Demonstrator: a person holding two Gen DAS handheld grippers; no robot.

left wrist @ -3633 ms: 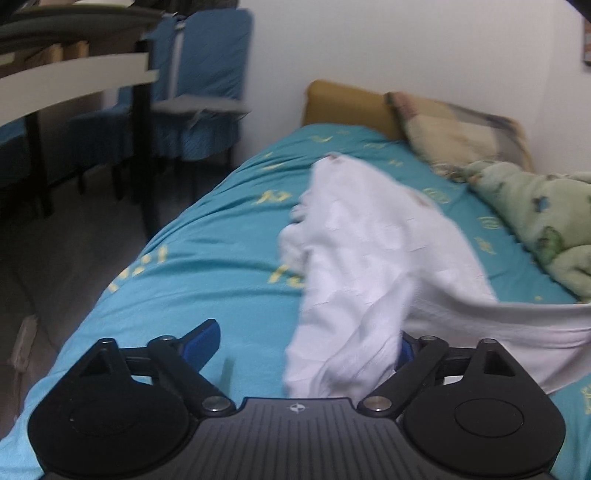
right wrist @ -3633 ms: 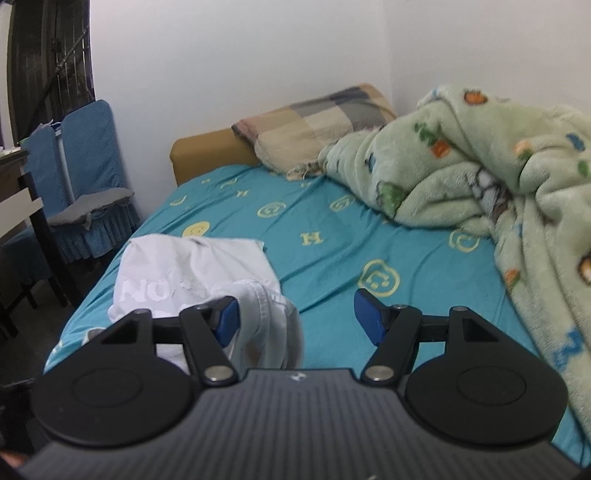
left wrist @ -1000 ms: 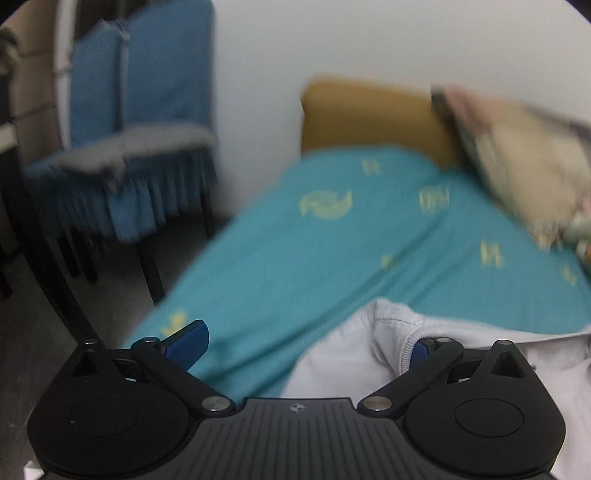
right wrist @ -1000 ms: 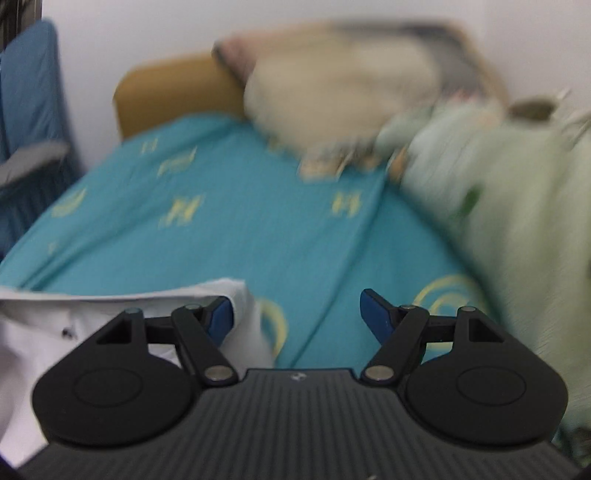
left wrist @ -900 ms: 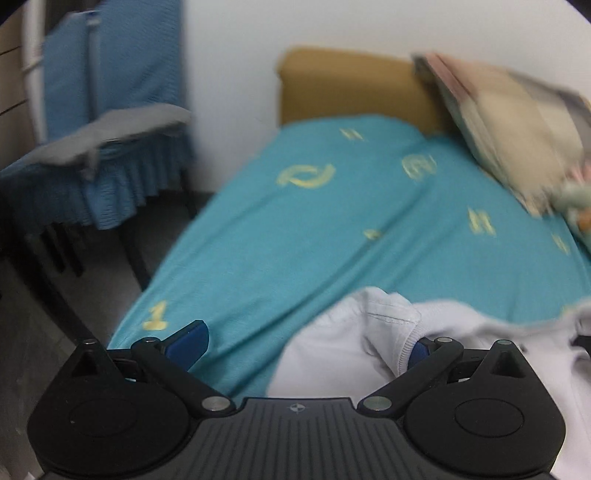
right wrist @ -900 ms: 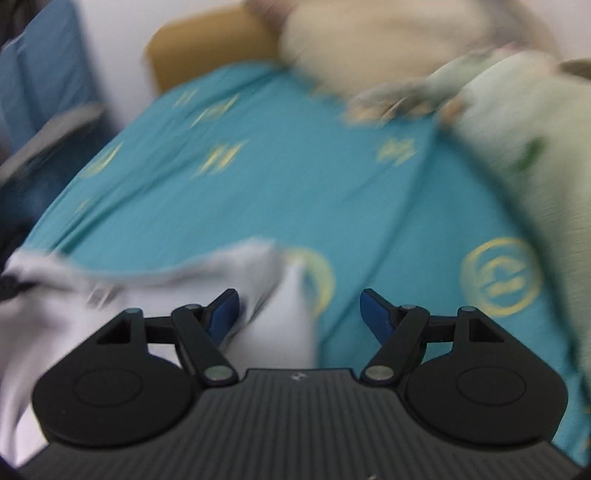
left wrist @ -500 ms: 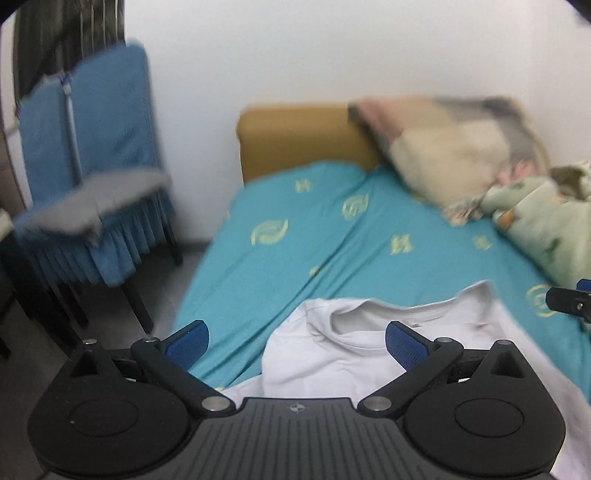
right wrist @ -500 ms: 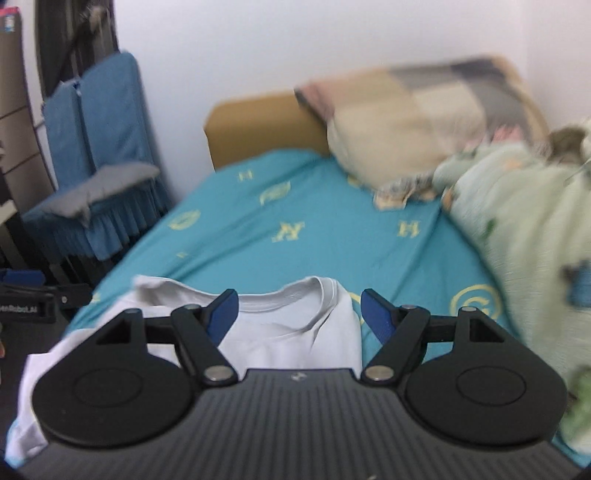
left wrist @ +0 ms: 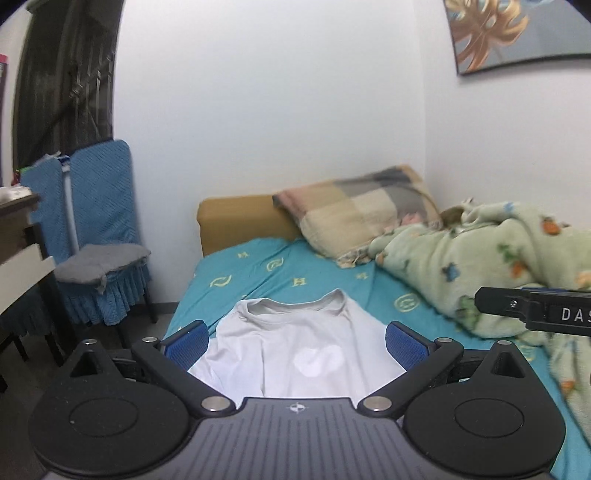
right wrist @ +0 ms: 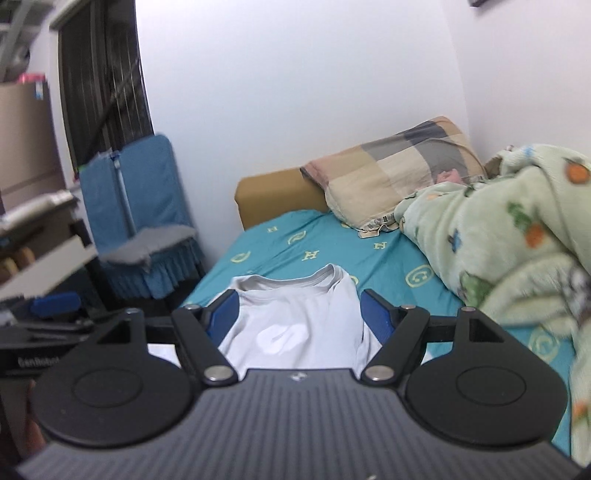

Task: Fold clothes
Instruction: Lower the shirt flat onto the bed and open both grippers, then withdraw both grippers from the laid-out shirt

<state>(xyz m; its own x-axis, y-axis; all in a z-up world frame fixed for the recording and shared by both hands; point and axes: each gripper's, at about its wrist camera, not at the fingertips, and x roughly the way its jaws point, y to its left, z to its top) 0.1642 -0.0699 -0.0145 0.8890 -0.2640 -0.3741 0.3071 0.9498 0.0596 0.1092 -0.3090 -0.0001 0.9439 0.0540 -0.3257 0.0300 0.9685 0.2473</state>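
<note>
While my left claw [left wrist: 295, 341] and right claw [right wrist: 299, 312] gape empty above the white T-shirt [left wrist: 295, 354], only the left view shows a leaf painting [left wrist: 517, 33].

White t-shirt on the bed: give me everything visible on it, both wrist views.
The white t-shirt looks like soft knit cotton, with a ribbed crew collar and a brighter white print on the chest. It lies spread fairly flat on the teal bedsheet, front up, collar toward the headboard, a few long creases down the body. Its lower part is hidden behind both gripper bodies. The left gripper and right gripper are open above it, neither visibly touching. The green blanket looks apart from it.
</note>
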